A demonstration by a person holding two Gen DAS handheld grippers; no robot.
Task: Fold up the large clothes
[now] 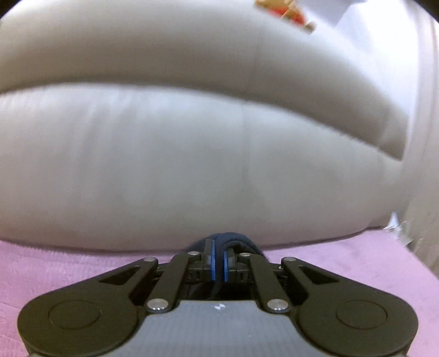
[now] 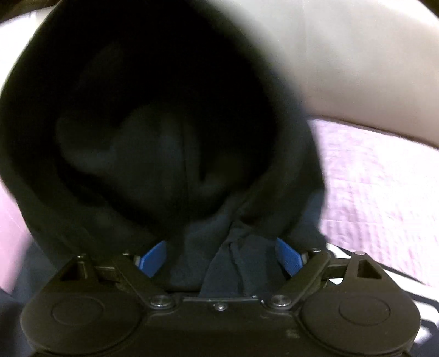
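Note:
The garment is a dark navy hoodie. In the left wrist view my left gripper [image 1: 218, 256] is shut on a bunched fold of the hoodie [image 1: 236, 243], its blue pads [image 1: 213, 265] pressed close with cloth between them. In the right wrist view the hoodie's hood [image 2: 153, 131] fills most of the frame, its opening facing the camera. My right gripper [image 2: 221, 255] is open, blue pads [image 2: 152, 256] wide apart, with dark cloth lying loosely between the fingers. The rest of the garment is hidden.
A pink textured cover [image 1: 343, 263] lies under both grippers; it also shows in the right wrist view [image 2: 378, 192]. A grey-white padded headboard or cushion [image 1: 192, 151] rises just behind. A small red and yellow item [image 1: 290, 13] sits far back.

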